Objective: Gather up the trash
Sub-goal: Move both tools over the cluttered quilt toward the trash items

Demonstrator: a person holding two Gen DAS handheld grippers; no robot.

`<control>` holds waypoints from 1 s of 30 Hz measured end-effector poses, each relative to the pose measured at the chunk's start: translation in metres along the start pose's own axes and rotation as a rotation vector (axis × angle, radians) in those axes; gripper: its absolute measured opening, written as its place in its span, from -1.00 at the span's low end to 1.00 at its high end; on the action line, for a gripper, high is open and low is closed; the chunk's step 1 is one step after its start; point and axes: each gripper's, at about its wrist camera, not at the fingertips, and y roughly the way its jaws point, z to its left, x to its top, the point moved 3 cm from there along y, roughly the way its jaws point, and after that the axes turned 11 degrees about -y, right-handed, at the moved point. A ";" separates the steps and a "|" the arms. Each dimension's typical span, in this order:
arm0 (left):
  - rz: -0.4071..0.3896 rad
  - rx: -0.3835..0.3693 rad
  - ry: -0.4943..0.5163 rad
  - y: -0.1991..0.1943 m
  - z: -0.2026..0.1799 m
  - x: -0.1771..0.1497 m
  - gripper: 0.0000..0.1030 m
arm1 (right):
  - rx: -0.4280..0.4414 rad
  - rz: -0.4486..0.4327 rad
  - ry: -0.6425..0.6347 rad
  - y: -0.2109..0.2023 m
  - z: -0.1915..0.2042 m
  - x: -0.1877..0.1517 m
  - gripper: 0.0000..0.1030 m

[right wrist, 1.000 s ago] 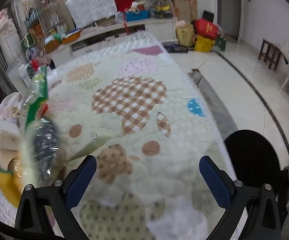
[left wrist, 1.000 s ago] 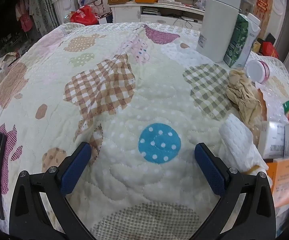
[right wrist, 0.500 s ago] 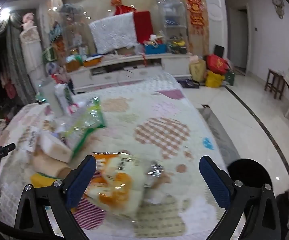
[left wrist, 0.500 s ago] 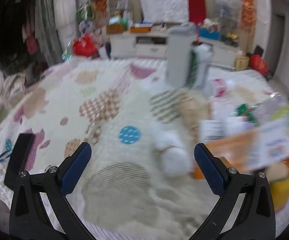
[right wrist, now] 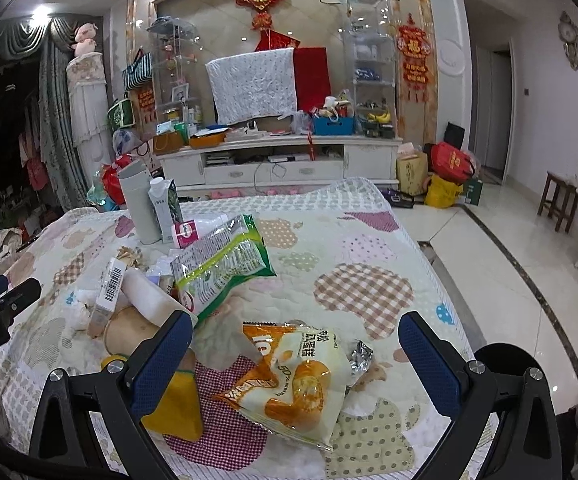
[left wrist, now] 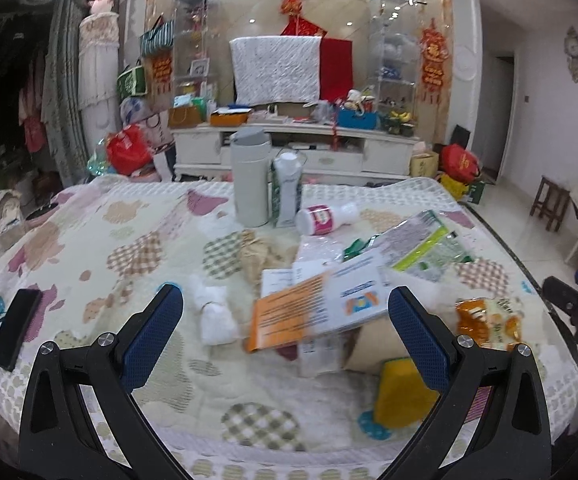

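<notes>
Trash lies scattered on the quilt-covered table (left wrist: 89, 248): an orange-and-white leaflet (left wrist: 313, 308), a crumpled white tissue (left wrist: 215, 312), a green snack wrapper (right wrist: 221, 264) and an orange snack bag (right wrist: 297, 380). A yellow sponge (left wrist: 401, 396) sits near the front edge. My left gripper (left wrist: 285, 332) is open, held above the near edge with the leaflet between its fingers' line of sight. My right gripper (right wrist: 295, 360) is open too, hovering over the orange snack bag. Neither holds anything.
A grey thermos (left wrist: 249, 180), a milk carton (left wrist: 287, 192) and a toppled pink-labelled bottle (left wrist: 323, 218) stand further back. A black phone (left wrist: 15, 328) lies at the left edge. A round black bin (right wrist: 505, 364) sits on the floor to the right.
Both grippers pulled back and tilted up from close over the quilt; the whole table and room now show. Both stayed open.
</notes>
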 end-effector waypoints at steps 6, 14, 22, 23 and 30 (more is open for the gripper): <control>-0.009 -0.024 0.013 -0.005 -0.015 -0.003 0.99 | -0.016 -0.006 -0.020 -0.007 0.005 0.004 1.00; -0.025 -0.031 0.018 -0.010 -0.019 -0.003 0.99 | -0.011 -0.007 -0.015 -0.012 0.002 0.006 1.00; -0.022 -0.033 0.016 -0.011 -0.020 -0.003 0.99 | -0.015 -0.010 -0.015 -0.015 0.000 0.006 1.00; -0.022 -0.033 0.017 -0.012 -0.021 -0.003 0.99 | -0.015 -0.011 -0.014 -0.015 0.000 0.006 1.00; -0.022 -0.034 0.015 -0.012 -0.021 -0.002 0.99 | -0.016 -0.012 -0.020 -0.017 0.000 0.006 1.00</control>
